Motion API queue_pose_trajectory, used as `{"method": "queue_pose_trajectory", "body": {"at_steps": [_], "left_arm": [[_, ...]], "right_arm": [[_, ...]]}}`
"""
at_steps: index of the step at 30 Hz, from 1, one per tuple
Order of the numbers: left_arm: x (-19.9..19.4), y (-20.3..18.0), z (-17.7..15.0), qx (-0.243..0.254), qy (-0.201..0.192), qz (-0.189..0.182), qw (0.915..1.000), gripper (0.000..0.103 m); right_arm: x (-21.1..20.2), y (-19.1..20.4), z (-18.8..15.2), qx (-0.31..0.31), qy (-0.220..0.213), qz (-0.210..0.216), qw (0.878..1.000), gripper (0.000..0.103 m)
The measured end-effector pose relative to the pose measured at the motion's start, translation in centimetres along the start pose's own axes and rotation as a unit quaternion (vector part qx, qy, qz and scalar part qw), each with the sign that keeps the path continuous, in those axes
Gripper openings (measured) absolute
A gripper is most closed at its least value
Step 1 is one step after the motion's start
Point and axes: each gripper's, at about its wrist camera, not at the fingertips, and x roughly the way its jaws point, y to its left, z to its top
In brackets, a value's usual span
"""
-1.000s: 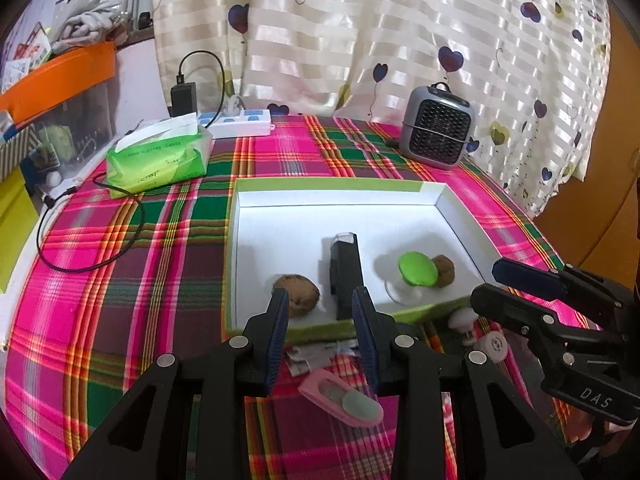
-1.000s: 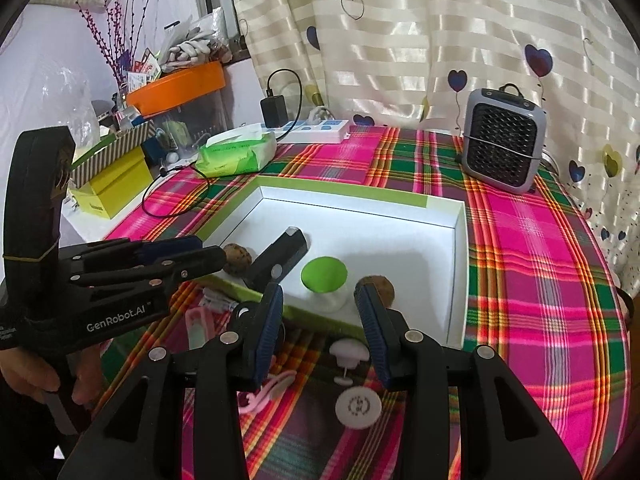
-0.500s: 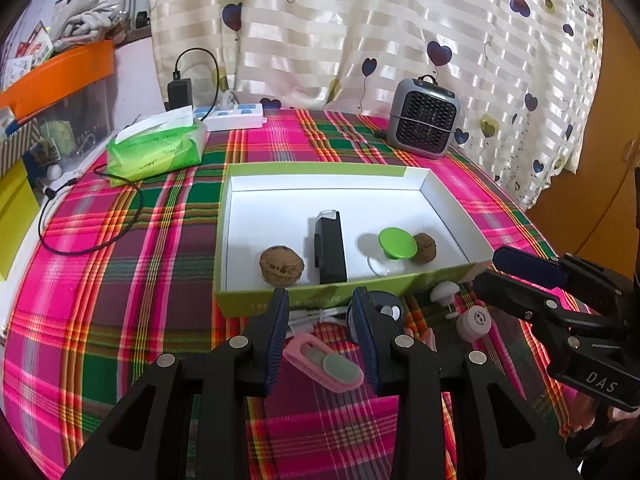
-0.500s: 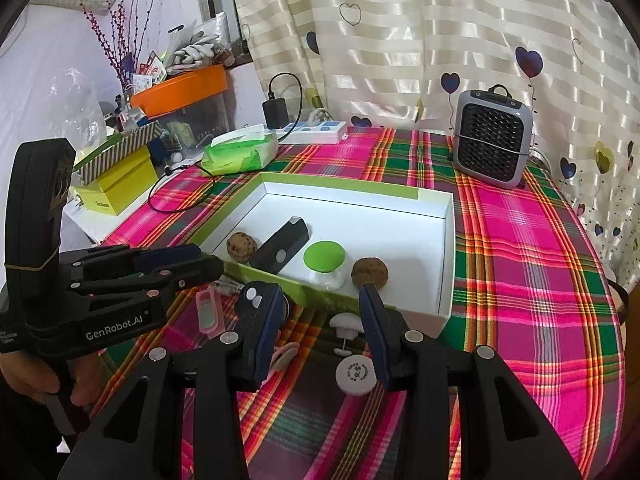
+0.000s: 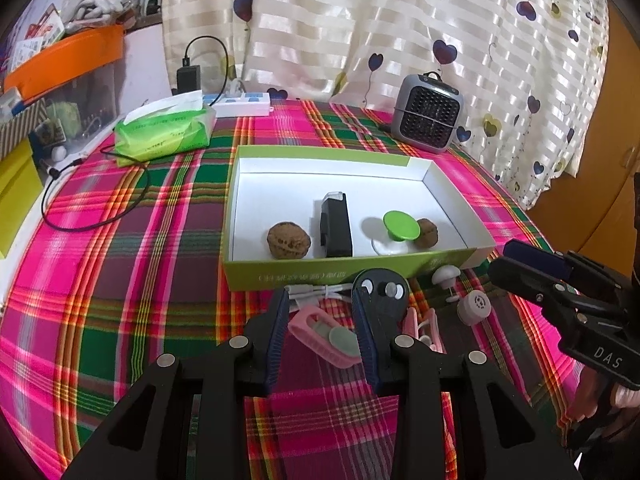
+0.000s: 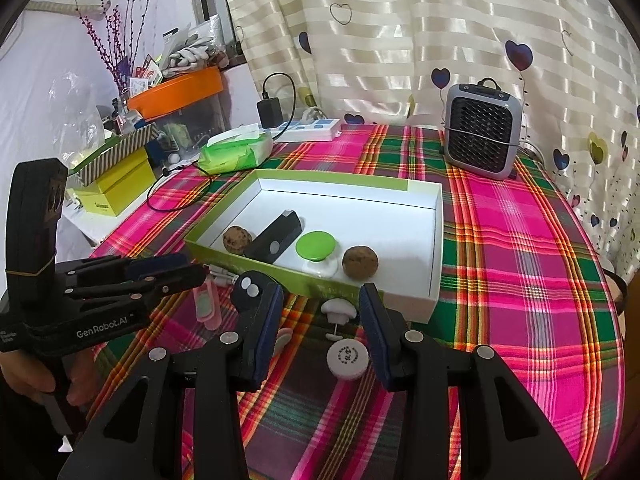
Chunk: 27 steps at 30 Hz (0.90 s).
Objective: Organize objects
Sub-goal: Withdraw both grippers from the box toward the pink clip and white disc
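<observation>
— Objects for sorting: where are they located?
— Four lie inside the white box (image 5: 448,200) with green outer walls: a walnut (image 5: 289,240), a black rectangular device (image 5: 335,226), a green-capped suction hook (image 5: 400,227) and a second walnut (image 5: 425,233) touching that hook. The others rest on the plaid-covered counter (image 5: 140,280) just in front of the box: a pink clip (image 5: 322,336), a black round-ended item (image 5: 382,296), a white mushroom-shaped hook (image 6: 338,310) and a white disc (image 6: 347,358).
— Status of each hand-held gripper?
— The left hand-held gripper (image 5: 322,326) is released, its jaws apart and framing the pink clip without contact. The right hand-held gripper (image 6: 322,328) is also released, jaws spread on either side of the white mushroom-shaped hook.
— Surroundings?
— A grey heater (image 6: 482,132), a green tissue pack (image 5: 164,130) and a power strip (image 5: 240,104) stand beyond the box.
</observation>
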Motion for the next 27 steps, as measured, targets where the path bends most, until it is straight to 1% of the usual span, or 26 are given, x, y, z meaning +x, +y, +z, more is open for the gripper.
{"method": "queue_pose_trajectory", "body": {"at_steps": [19, 27], "left_arm": [[0.6, -0.2, -1.5, -0.008, 0.022, -0.011, 0.9997, 0.031], [0.7, -0.3, -1.6, -0.01, 0.024, -0.012, 0.9996, 0.031]], "right_arm": [[0.1, -0.8, -1.1, 0.01, 0.012, 0.0, 1.0, 0.041], [0.1, -1.3, -1.6, 0.013, 0.018, -0.001, 1.0, 0.041]]}}
